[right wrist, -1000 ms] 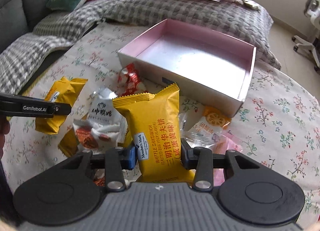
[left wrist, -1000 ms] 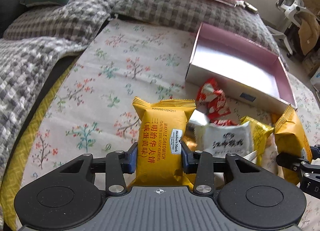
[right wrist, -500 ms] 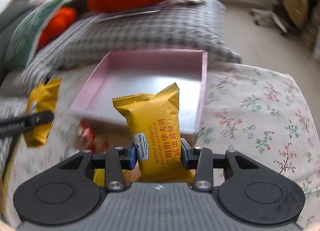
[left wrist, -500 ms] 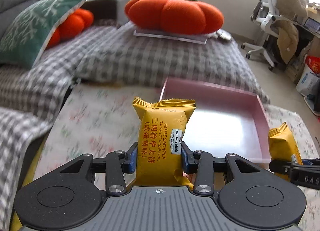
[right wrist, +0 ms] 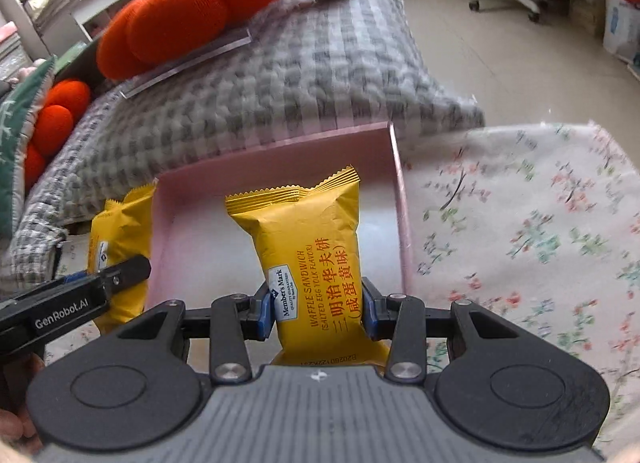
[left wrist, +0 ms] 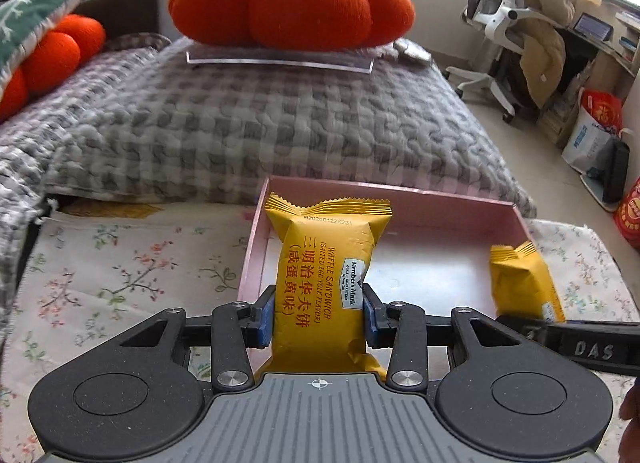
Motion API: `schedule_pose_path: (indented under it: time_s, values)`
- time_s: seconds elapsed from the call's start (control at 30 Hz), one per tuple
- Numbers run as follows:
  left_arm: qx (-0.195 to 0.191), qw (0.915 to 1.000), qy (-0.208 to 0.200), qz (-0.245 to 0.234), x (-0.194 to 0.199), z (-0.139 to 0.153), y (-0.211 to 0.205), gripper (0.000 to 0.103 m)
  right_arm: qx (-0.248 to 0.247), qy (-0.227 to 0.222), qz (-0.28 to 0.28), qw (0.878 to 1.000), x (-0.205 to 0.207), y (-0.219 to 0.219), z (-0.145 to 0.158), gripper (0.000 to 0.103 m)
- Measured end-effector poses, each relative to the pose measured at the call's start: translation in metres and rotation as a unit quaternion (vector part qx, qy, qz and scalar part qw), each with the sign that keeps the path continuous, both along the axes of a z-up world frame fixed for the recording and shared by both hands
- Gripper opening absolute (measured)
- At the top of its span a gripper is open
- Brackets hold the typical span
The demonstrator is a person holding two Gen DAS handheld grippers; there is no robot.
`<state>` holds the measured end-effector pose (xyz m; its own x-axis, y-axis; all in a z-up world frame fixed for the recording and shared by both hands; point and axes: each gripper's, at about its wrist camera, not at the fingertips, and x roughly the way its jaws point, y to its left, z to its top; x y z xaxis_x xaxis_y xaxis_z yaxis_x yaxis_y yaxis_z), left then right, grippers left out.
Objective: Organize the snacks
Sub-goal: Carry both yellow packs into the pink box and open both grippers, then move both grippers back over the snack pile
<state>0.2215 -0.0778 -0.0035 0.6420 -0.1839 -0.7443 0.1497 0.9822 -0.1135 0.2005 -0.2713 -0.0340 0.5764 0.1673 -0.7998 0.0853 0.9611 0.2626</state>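
Now, in the left wrist view, the left gripper (left wrist: pixel 319 313) is clamped on an upright yellow foil waffle-sandwich packet (left wrist: pixel 326 283), its blue pads pressing both sides. A second ago this packet hung over the flowered cloth and the snack pile; it now hangs over the near left corner of the shallow pink cardboard box (left wrist: pixel 440 203), and the pile has left the view. The gripper's body hides the packet's lower end. At right, the right gripper's black finger (left wrist: pixel 576 337) crosses in front of a second yellow packet (left wrist: pixel 520 283) above the box floor.

In the right wrist view, the right gripper (right wrist: pixel 319 313) is clamped on that second yellow packet (right wrist: pixel 310 263), now tilted above the box (right wrist: pixel 280 147) interior instead of the pile. The flowered tablecloth (right wrist: pixel 520 223) is blurred. At left, the left gripper's finger (right wrist: pixel 100 287) covers part of the first packet (right wrist: pixel 120 227), just outside the box's left wall.
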Motion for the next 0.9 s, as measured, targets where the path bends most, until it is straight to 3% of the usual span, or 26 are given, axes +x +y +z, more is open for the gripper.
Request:
schedule_pose_path:
  time_s: [0.17, 0.37, 0.43, 0.5, 0.6, 0.9]
  values:
    - [0.033, 0.9993, 0.001, -0.015, 0.004, -0.018, -0.007, 0.039, -0.001, 0.002, -0.006, 1.000, 0.005, 0.005, -0.017, 0.038]
    - [0.031, 0.9994, 0.012, -0.003, 0.002, -0.023, -0.006, 0.041, -0.016, -0.004, 0.000, 1.000, 0.008, 0.010, -0.021, 0.041]
    - [0.029, 0.9996, 0.003, -0.001, -0.002, -0.014, -0.002, 0.048, -0.018, -0.016, 0.004, 1.000, 0.003, 0.008, -0.015, 0.050]
    - [0.033, 0.9994, -0.004, 0.006, -0.007, -0.003, 0.003, 0.054, -0.024, -0.035, 0.000, 0.999, -0.006, 0.003, -0.005, 0.067]
    - [0.025, 0.9994, -0.008, 0.024, -0.021, 0.012, 0.016, 0.062, -0.025, -0.057, -0.006, 0.998, -0.024, -0.009, 0.009, 0.078]
    - [0.008, 0.9969, 0.034, 0.070, -0.080, 0.028, 0.044, 0.072, -0.002, -0.079, -0.013, 0.997, -0.080, -0.021, 0.038, 0.097]
